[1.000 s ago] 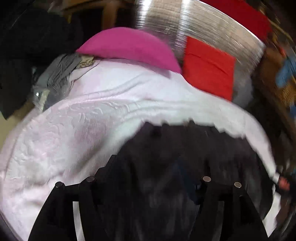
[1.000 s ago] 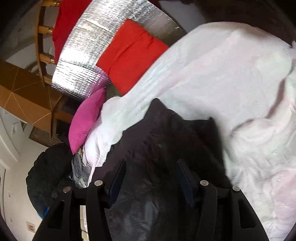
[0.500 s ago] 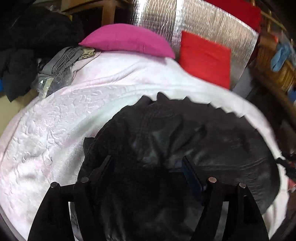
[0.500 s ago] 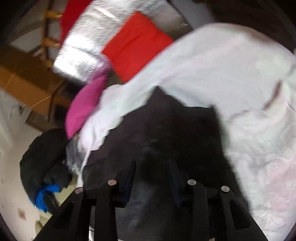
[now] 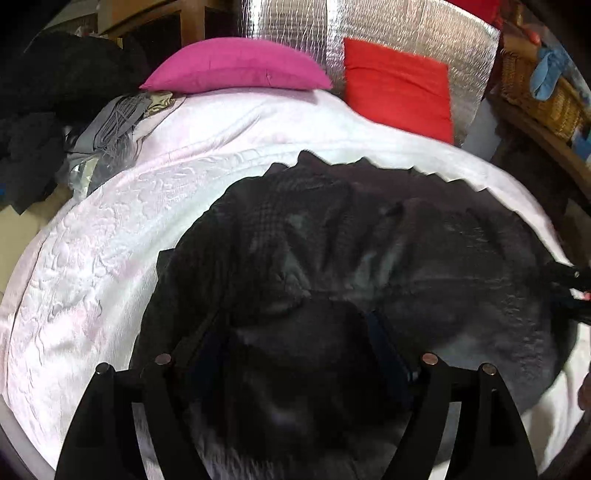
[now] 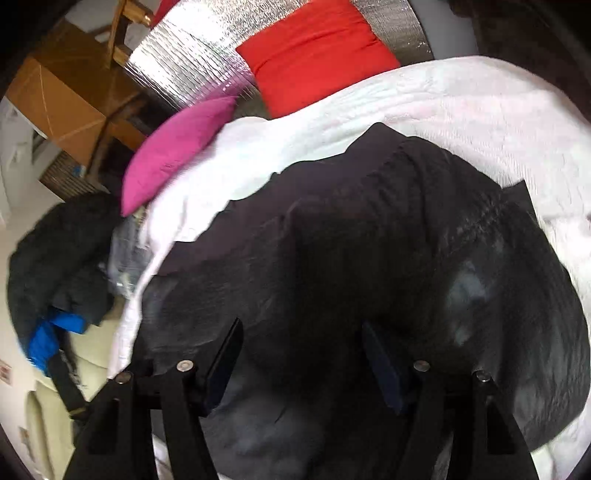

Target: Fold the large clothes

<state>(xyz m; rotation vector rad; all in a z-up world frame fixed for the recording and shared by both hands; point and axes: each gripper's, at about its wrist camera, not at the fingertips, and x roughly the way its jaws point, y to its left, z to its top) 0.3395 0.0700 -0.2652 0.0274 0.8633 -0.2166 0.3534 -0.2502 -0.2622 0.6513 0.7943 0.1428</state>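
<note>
- A large black garment (image 5: 388, 258) lies rumpled on a white quilted bedspread (image 5: 110, 258); in the right wrist view the same black garment (image 6: 369, 258) fills the middle and lower part of the picture.
- No brand, label or writing can be read on it in either view.
- In the left wrist view its long axis runs roughly across the picture, from beneath the left gripper toward the right edge; a jagged, toothed edge (image 5: 424, 171) of the cloth faces the pillows at the head of the bed.
- The surface is creased and folded over itself, so I cannot tell which end is the collar or hem.
- The left gripper (image 5: 295, 332) tilts downward over the near part of the garment; its jaws have just been opening and stand spread, with dark cloth bunched between them, though the pads do not visibly press it.
- The right gripper (image 6: 299, 343) also points down at the cloth; its jaws have just been opening and are spread apart, cloth below and between them, not pinched.
- At the right edge of the left view a dark gripper part (image 5: 569, 280) reaches over the garment's far side.
- Beyond the bedspread lie a magenta pillow (image 5: 236, 66) and a red pillow (image 5: 399, 85), the latter leaning on a silver foil-like panel (image 5: 388, 22).
- A heap of dark clothes (image 6: 55, 258) with a blue piece sits beside the bed.
</note>
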